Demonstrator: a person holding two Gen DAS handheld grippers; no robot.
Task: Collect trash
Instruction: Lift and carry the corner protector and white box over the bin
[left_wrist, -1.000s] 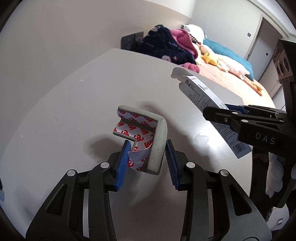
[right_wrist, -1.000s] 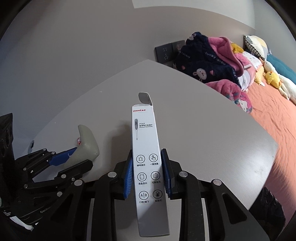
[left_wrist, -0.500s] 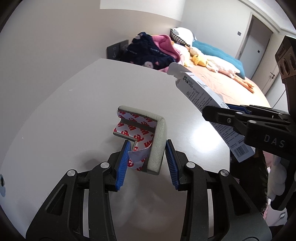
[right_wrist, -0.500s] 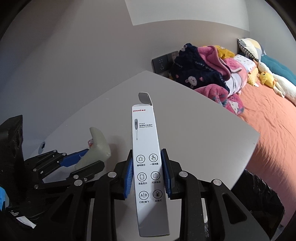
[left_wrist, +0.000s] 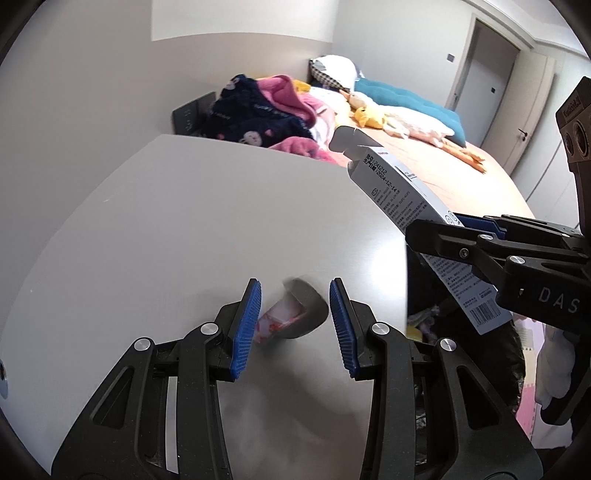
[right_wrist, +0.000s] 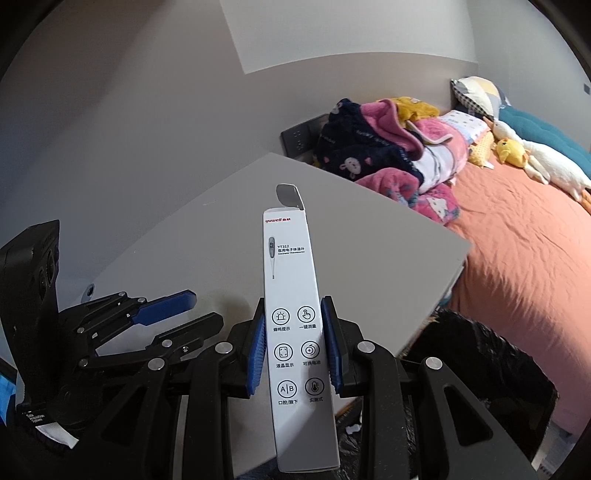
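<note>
Left gripper (left_wrist: 295, 285) is open. The foam corner piece (left_wrist: 295, 314) shows as a blur between the pads, low centre of the left view, and neither pad is on it, so it looks loose. It is above the bench (left_wrist: 184, 221), not the black trash bag (right_wrist: 480, 369), which sits past the bench edge at lower right of the right view.

Risk: it lands on the bench or bounces to the floor and needs a re-pick.

Right gripper (right_wrist: 293, 314) is clamped on the white thermometer box (right_wrist: 288, 258), held near its lower half.

Risk: the long overhang could pivot in the pads or clip the bench edge, and the open top flap could snag the bag rim.
</note>
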